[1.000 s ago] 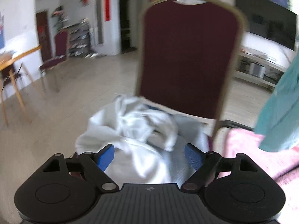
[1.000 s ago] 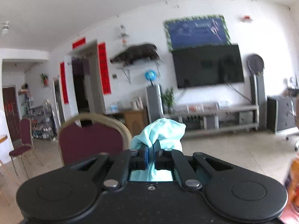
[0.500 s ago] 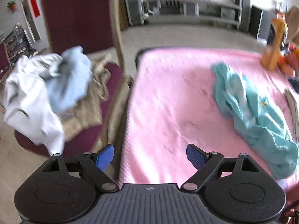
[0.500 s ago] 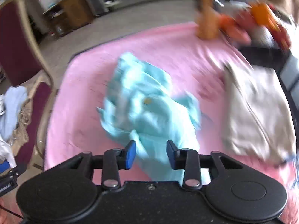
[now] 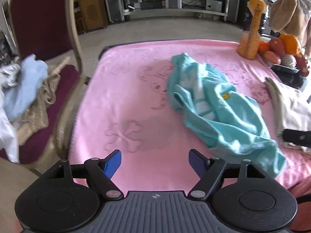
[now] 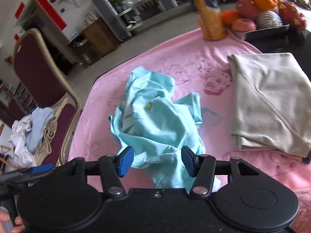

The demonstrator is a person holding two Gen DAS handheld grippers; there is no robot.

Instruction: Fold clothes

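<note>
- The teal shirt (image 5: pixel 213 104) lies crumpled on the pink blanket (image 5: pixel 124 101) that covers the table, a little right of its middle.
- Its long axis runs from the far left to the near right, and the near end trails toward the table's near edge.
- The right hand-held gripper (image 6: pixel 156 161) hovers right over that near end, jaws spread wide and holding nothing; cloth shows in the gap between its blue pads (image 6: pixel 125 162), though whether they touch it is hard to say from this angle.
- The left hand-held gripper (image 5: pixel 155 163) is also wide and empty, above bare blanket, with the shirt off to its right and farther away.
- So the right one is much the nearer, and looks best placed to pinch the near hem.
- A folded beige garment (image 6: pixel 270 104) lies to the right of the shirt, apart from it.
- More clothes (image 5: pixel 25 85) are heaped on the chair (image 5: pixel 42 19) at the left.
</note>
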